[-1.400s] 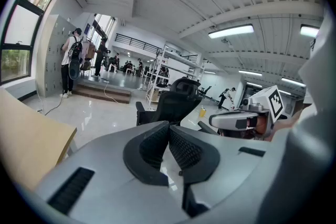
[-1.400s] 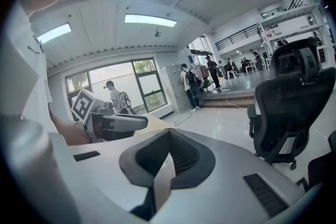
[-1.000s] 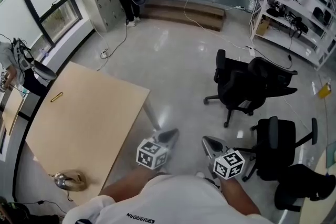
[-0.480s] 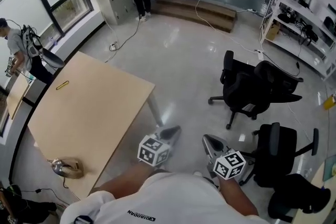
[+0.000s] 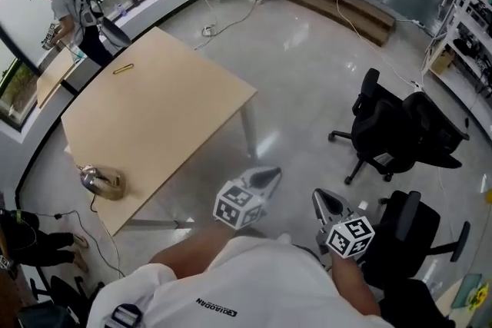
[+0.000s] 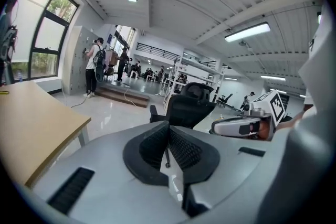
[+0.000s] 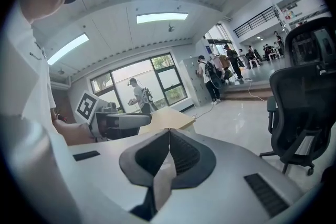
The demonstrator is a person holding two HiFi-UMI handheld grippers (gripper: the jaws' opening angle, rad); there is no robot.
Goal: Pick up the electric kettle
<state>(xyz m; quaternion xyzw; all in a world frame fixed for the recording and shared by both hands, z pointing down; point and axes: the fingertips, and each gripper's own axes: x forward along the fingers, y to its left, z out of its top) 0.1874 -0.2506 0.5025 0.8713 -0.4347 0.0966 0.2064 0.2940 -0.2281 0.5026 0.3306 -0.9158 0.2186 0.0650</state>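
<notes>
Obs. The person holds both claws low in front of the body, over bare floor and well apart from the counter (image 5: 161, 111).
- Left claw (image 5: 267, 177): jaws pressed together, nothing between them.
- Right claw (image 5: 323, 200): likewise together and empty.
- Both point out over open floor, not at the target.

Target. The electric kettle (image 5: 95, 179) sits near the counter's near-left corner, close to two edges, on a tan pad or base I cannot identify. A dark cord (image 5: 94, 205) drops from it over the edge toward the floor. I judge the task barely begun, with no approach made yet.

Risks (judgement).
- The kettle is very near the corner, so a nudge from a closed claw or a glancing sideways approach could shove it off.
- The cord hangs free, so a lift without slack could tug the kettle or catch on the counter edge.
- The jaws must part before they reach the handle. If they arrive closed, they bump it rather than grip it.
- The handle's direction is too small to read, and approaching from the wrong side would cost a regrasp.

View comparison.
- Head view: the only one showing the kettle and cord.
- Left gripper view: a strip of counter at its left, a black office chair (image 6: 189, 105) ahead and the right claw alongside. No kettle.
- Right gripper view: the counter's end past the left claw. No kettle.
- The gripper views alone settle how the jaws stand.
</notes>
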